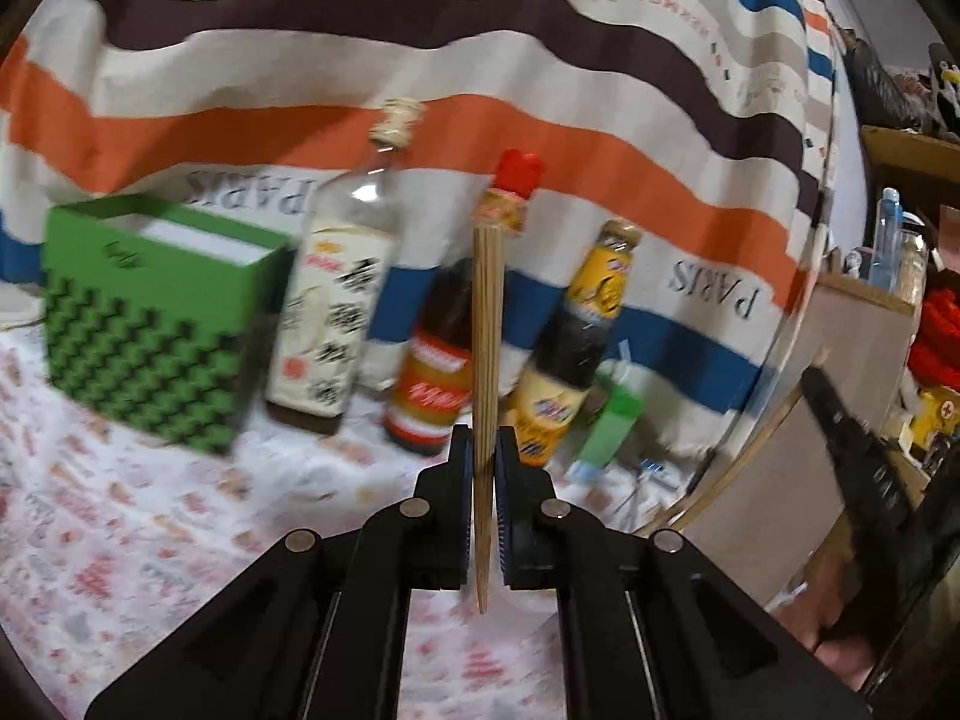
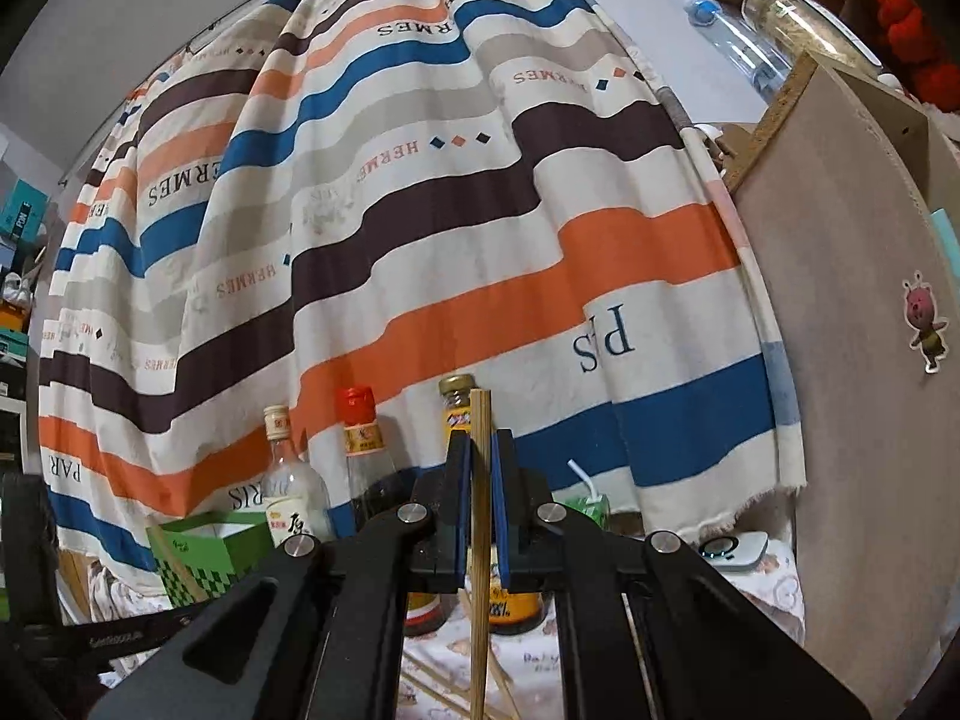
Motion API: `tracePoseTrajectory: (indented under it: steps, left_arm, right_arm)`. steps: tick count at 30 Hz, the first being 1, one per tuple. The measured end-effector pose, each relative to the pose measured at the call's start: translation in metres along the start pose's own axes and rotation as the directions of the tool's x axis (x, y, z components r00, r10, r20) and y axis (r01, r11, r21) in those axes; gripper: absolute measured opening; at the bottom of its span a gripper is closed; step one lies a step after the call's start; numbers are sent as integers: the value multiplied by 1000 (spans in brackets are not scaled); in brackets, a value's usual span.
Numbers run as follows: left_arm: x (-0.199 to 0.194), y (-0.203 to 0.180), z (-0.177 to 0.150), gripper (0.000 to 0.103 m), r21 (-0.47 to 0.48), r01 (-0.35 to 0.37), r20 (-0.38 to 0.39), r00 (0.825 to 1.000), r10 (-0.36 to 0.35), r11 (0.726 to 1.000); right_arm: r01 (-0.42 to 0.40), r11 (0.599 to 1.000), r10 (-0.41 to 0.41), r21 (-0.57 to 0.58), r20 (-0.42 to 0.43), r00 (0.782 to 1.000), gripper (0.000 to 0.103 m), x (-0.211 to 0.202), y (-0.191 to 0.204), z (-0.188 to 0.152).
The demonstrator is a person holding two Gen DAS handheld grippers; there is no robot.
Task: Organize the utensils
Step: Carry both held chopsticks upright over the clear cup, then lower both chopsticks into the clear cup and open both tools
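Each gripper's fingers are pinched tight on a chopstick – left gripper holds its chopstick upright, right of the green box. Right gripper, same w/ its chopstick. Thin, light, stiff, prob. slippery – grab mid-stick.

Green box had black zigzag checks; curtain striped orange, blue, brown, cream; chopstick tan; red-capped bottle dark

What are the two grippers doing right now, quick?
Left gripper: shut on a wooden chopstick, which stands upright between its fingers.
Right gripper: shut on another wooden chopstick, also upright.
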State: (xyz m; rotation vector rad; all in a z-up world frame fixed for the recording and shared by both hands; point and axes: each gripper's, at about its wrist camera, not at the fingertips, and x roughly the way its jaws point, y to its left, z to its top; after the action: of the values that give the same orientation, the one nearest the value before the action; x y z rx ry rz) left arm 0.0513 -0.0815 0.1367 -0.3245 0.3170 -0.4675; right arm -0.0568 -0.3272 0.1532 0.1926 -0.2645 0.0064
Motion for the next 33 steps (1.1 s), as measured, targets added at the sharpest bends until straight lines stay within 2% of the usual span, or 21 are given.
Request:
tracePoseTrajectory:
  steps: [7, 12, 15, 18, 21, 26, 33]
  left_arm:
    - [41, -39, 6, 6, 74, -12, -10, 1000, 13, 997]
    - [66, -46, -5, 6, 81, -10, -65, 998, 16, 997]
    - [79, -47, -18, 6, 90, -31, -99, 994, 40, 995]
    - [86, -46, -28, 6, 64, 4, -116, 993, 3, 998]
    - [97, -56, -37, 6, 126, -39, -156, 986, 59, 991]
    - [103, -65, -46, 6, 217, -53, -180, 979, 93, 975]
    - [119, -53, -57, 6, 180, -55, -249, 963, 99, 982]
  right_arm:
    - [32, 999, -33, 21, 27, 999, 8, 12, -20, -3]
    - [29, 999, -29, -28, 5, 1000, 8, 31, -20, -15]
    - [20, 999, -22, -41, -40, 999, 8, 42, -22, -28]
    - [19, 998, -24, -63, -84, 996, 8, 51, -24, -41]
    - [13, 999, -21, -51, -147, 989, 8, 60, -32, -53]
    - [13, 1000, -16, -12, -219, 976, 8, 69, -45, -68]
    - [-6, 1000, 10, 16, -286, 958, 8, 79, -48, -77]
